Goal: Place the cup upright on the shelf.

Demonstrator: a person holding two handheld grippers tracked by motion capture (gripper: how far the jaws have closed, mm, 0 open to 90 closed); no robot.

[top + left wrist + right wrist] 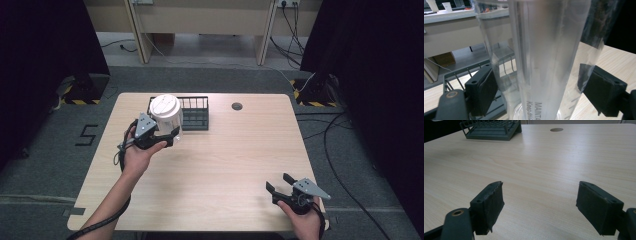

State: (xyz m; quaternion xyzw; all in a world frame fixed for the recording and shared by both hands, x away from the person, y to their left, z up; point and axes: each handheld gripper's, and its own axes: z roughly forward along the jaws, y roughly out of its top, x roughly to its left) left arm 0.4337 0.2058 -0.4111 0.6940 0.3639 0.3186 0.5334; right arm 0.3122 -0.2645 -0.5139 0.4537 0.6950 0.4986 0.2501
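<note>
Table (210,165) of pale wood grain sits on grey carpet, dark curtains on both sides, a light desk frame beyond the far edge. You have a round cable hole (237,106) near the far edge and a dark wire basket (196,114) at far centre-left. Wide bare wood runs from the basket to the near edge and across to the right. Your left gripper (167,135) grips the clear plastic container (167,117) by its side wall, jaws clenched on it, right at the basket's left end. Its white lid faces up toward the high camera, long axis close to upright, tilted slightly. In the left gripper view the clear wall (549,60) rises between the pads. Your right gripper (281,182) rests near the near-right corner, jaws spread wide, nothing between them.
</note>
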